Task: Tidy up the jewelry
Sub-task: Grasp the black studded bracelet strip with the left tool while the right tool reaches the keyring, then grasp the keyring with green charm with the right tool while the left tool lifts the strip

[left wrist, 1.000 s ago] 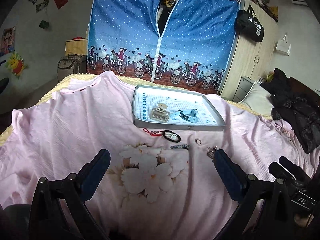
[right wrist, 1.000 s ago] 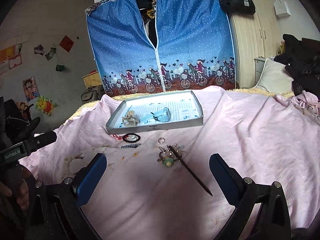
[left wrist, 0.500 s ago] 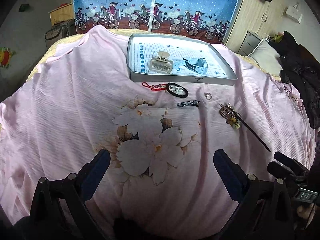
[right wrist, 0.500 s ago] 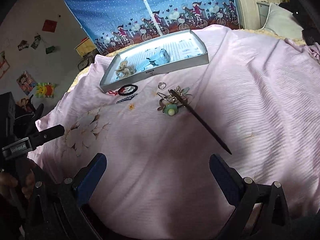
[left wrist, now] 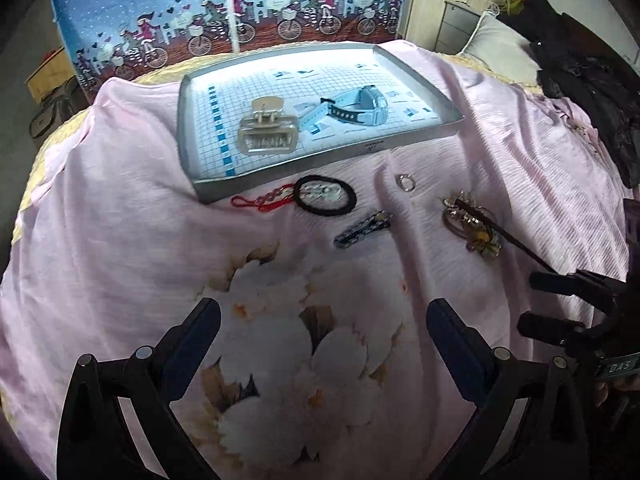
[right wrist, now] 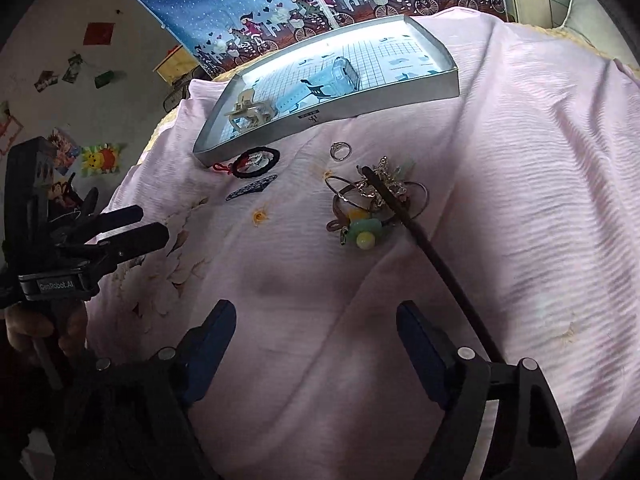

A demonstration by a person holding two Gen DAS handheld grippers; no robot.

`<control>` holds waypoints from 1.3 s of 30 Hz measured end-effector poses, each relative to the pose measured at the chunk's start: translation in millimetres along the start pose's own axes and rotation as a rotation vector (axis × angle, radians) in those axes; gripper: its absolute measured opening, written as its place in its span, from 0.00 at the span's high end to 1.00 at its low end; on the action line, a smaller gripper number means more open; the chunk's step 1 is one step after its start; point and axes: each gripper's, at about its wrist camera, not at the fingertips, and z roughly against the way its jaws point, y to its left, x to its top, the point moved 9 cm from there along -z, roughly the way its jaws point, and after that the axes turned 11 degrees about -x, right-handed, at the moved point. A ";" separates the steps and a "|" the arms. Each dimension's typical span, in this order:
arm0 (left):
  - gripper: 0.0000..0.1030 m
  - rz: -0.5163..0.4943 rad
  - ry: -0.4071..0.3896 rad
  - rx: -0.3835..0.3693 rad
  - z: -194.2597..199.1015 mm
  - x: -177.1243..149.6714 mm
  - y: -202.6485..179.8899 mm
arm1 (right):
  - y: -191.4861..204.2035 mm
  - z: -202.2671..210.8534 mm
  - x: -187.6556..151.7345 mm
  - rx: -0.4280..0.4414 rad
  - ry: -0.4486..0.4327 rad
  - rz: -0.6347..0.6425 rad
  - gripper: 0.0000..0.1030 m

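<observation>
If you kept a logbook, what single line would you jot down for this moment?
left tool: open, empty | right tool: open, empty, above sheet near hair stick | tray: claw clip, watch | ring, hair tie outside

One grey tray (left wrist: 316,156), inside the tray one beige hair claw (left wrist: 267,132) and one pale blue watch (left wrist: 358,107), in front of the tray one black hair tie (left wrist: 326,201), one red cord (left wrist: 260,201), one small ring (left wrist: 406,182), one dark hair clip (left wrist: 362,229), one ornamented hair stick (right wrist: 416,232)

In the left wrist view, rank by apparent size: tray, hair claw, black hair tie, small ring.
1. tray
2. hair claw
3. black hair tie, close to the claw in span and nearer the camera, so that order is unsure
4. small ring
</observation>
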 end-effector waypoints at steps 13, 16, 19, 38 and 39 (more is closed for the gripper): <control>0.37 -0.035 0.021 -0.134 -54.3 29.7 6.6 | -15.2 -28.4 29.7 -0.063 -0.038 -0.051 0.53; 0.42 -0.063 0.053 -0.140 -67.5 28.2 4.7 | -16.2 -33.3 34.0 -0.078 -0.042 -0.044 0.53; 0.46 -0.095 0.071 -0.148 -76.8 28.3 0.5 | -13.2 -37.0 36.5 -0.096 -0.056 -0.020 0.55; 0.79 -0.071 0.068 -0.152 -83.3 31.5 0.9 | -7.3 -33.8 35.1 -0.059 -0.094 -0.040 0.73; 0.79 -0.073 0.067 -0.149 -84.5 32.5 1.5 | -8.1 -34.6 36.1 -0.055 -0.094 -0.050 0.73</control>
